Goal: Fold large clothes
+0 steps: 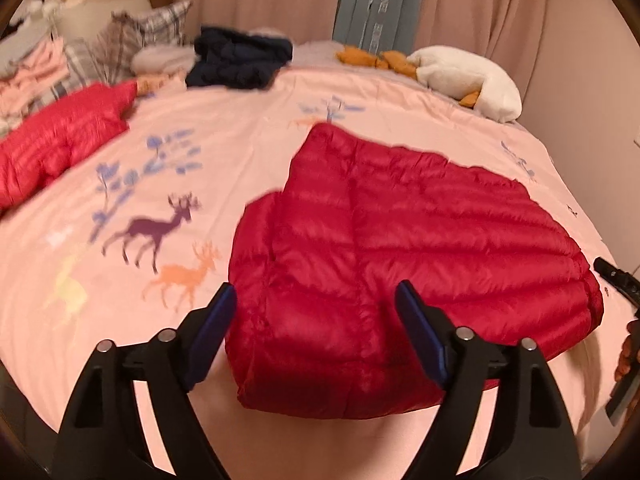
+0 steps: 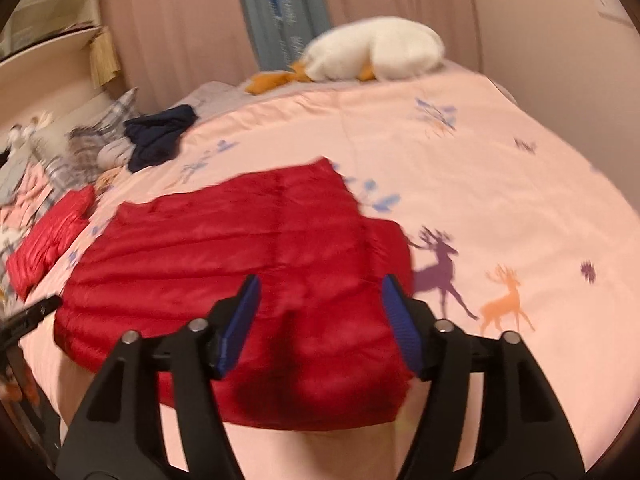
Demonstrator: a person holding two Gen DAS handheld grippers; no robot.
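A dark red quilted down jacket [image 1: 400, 240] lies flat and partly folded on the pink deer-print bedspread [image 1: 224, 128], near the bed's front edge. My left gripper [image 1: 316, 292] hovers open over the jacket's near left corner, with no cloth pinched between its blue pads. In the right wrist view the same jacket [image 2: 248, 248] spreads to the left. My right gripper [image 2: 320, 280] stands open above its near right part, also holding nothing. The tip of the right gripper and a hand show at the left wrist view's right edge.
A second, brighter red down jacket [image 1: 56, 140] lies at the left of the bed. A navy garment [image 1: 240, 60], plaid pillows [image 1: 132, 36] and a white plush goose [image 1: 468, 76] sit along the far side. Curtains [image 1: 500, 4] hang behind.
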